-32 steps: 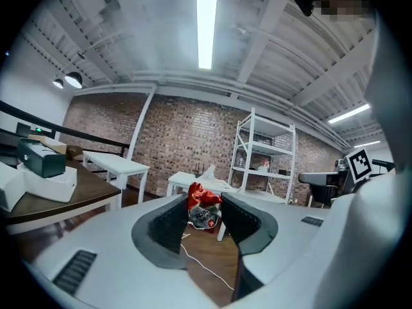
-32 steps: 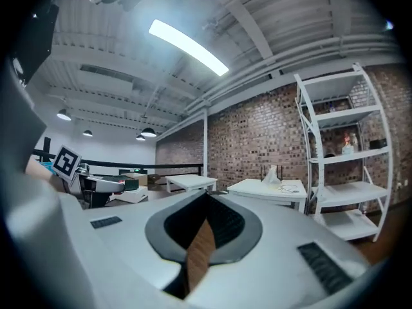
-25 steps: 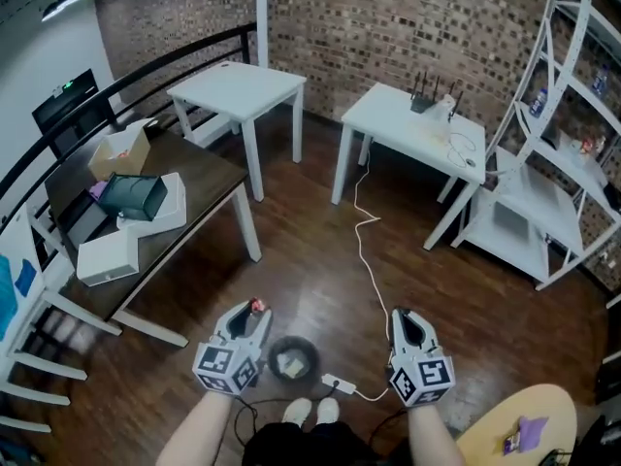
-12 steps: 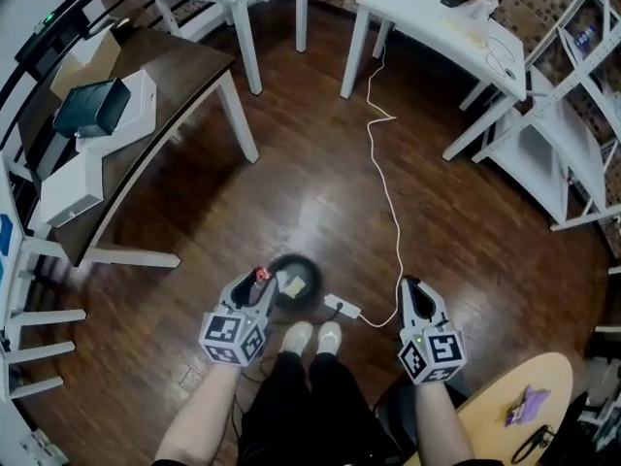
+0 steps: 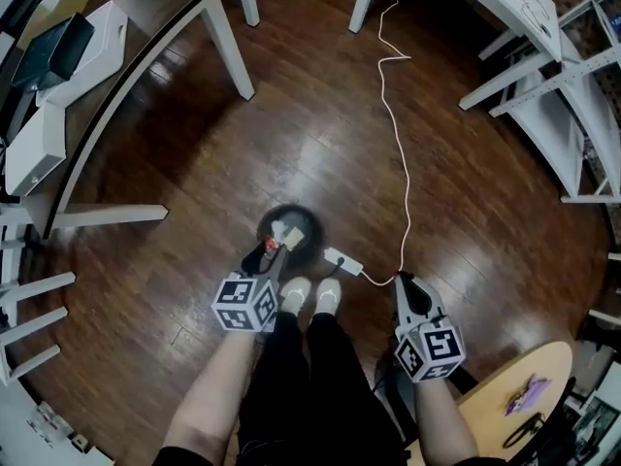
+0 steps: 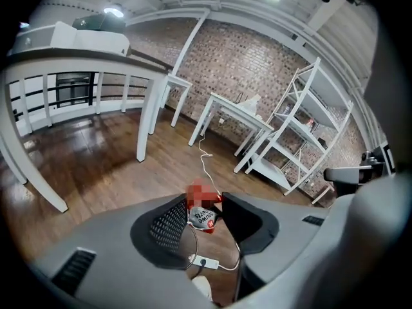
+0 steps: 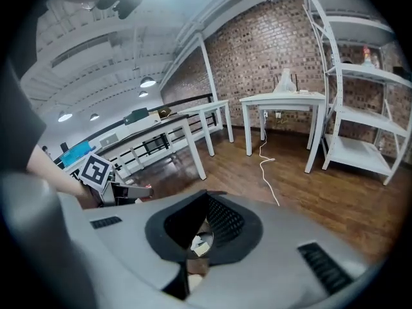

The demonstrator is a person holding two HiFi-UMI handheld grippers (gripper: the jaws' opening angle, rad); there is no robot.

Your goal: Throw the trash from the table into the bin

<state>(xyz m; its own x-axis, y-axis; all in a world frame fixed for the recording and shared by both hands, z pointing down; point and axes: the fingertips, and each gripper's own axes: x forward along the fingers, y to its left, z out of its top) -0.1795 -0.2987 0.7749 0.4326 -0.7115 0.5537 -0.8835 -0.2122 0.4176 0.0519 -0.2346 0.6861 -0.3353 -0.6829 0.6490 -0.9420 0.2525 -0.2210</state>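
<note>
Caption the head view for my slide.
Left gripper, jaws just easing open, holds a red wrapper at the bin's rim; right gripper closed, empty.

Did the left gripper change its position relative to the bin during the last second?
Yes. The left gripper, its jaws just opening slightly around the red wrapper, went from beside the left side of the bin to its near rim.

Loft office, brick wall (image 7: 257, 56), white tables (image 7: 286, 97), shelving (image 7: 364, 118)

One black bin (image 5: 316, 229), one red wrapper (image 6: 203, 216), one white power strip (image 5: 343, 260), two white shoes (image 5: 294, 295) (image 5: 328, 294), two white boxes (image 5: 34, 149) (image 5: 109, 29) on the surface (image 5: 146, 61).
</note>
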